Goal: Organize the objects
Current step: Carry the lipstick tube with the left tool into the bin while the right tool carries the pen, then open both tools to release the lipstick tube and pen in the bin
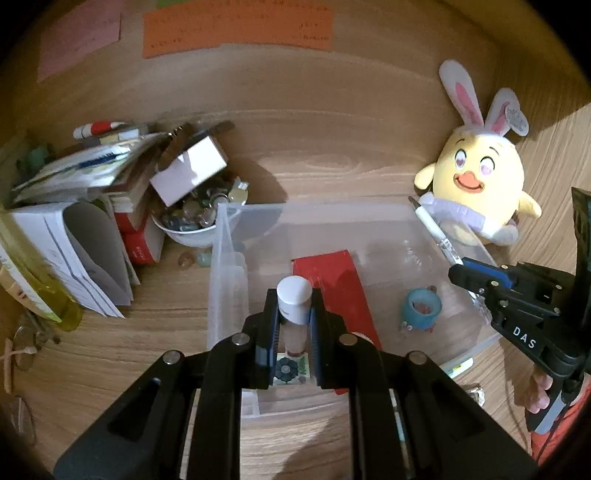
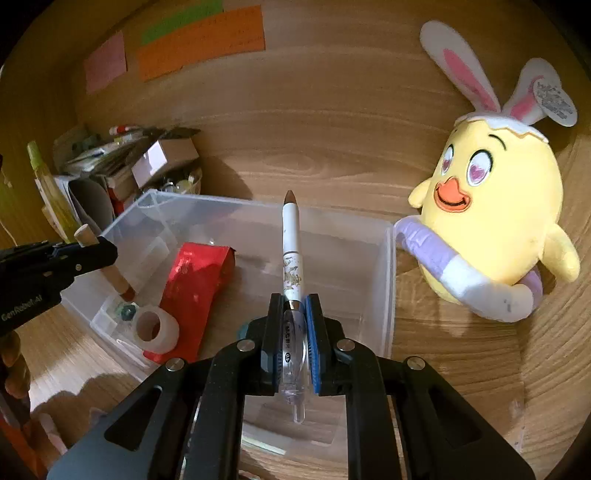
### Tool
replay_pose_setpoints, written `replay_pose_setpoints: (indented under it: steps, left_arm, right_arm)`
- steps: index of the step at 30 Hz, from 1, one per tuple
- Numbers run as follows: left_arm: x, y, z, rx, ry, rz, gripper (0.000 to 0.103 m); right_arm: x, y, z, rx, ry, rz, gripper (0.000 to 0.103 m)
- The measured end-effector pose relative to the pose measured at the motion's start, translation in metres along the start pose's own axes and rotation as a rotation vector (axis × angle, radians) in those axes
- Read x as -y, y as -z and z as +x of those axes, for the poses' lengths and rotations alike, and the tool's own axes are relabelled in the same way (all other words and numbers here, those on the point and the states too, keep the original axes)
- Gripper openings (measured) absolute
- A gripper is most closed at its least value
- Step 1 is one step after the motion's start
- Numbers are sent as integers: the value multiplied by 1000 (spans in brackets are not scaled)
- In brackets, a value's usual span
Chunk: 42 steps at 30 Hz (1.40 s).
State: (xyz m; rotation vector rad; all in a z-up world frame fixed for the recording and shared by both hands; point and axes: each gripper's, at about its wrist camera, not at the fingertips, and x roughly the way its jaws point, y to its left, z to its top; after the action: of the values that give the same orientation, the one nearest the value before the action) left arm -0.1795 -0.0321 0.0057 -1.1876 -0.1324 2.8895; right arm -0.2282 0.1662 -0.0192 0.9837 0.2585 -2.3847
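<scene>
My left gripper (image 1: 294,317) is shut on a small bottle with a white cap (image 1: 294,299), held upright over the clear plastic box (image 1: 221,258). In the right wrist view the bottle (image 2: 107,264) hangs tilted above the box's left side. My right gripper (image 2: 294,314) is shut on a white pen (image 2: 290,240) that points forward over the box (image 2: 388,280). In the left wrist view the right gripper (image 1: 461,271) holds the pen (image 1: 432,229) at the box's right wall. The box holds a red packet (image 2: 192,288), a tape roll (image 2: 155,330) and a blue roll (image 1: 421,306).
A yellow chick plush with bunny ears (image 2: 495,218) sits right of the box. A pile of books, papers and a cardboard box (image 1: 92,206) and a white bowl of trinkets (image 1: 192,225) stand to the left. Coloured notes (image 1: 236,26) hang on the wooden back wall.
</scene>
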Motion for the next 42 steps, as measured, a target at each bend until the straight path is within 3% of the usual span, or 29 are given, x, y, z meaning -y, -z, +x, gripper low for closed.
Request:
replay_pose_setpoints:
  steps: [11,19,29,36,42]
  left_arm:
    - [9,4,-1,-8,25,29,16]
    - [12,5,-20,14,49,40,34]
    - [17,18,-58,60,63,82,62]
    - [21,36,-74,67,61,116,71]
    - [16,55,-80,40,54,102,80]
  right_arm:
    - [0,2,8,-40,0,1,11]
    - [-1,3,6,-63,-12,6,13]
    - [-11,7,-29,10,-17,-22,35]
    - [-19,17,-58,59,-18,-41,52]
    - [-24,31,-77,83,-18,-45,56]
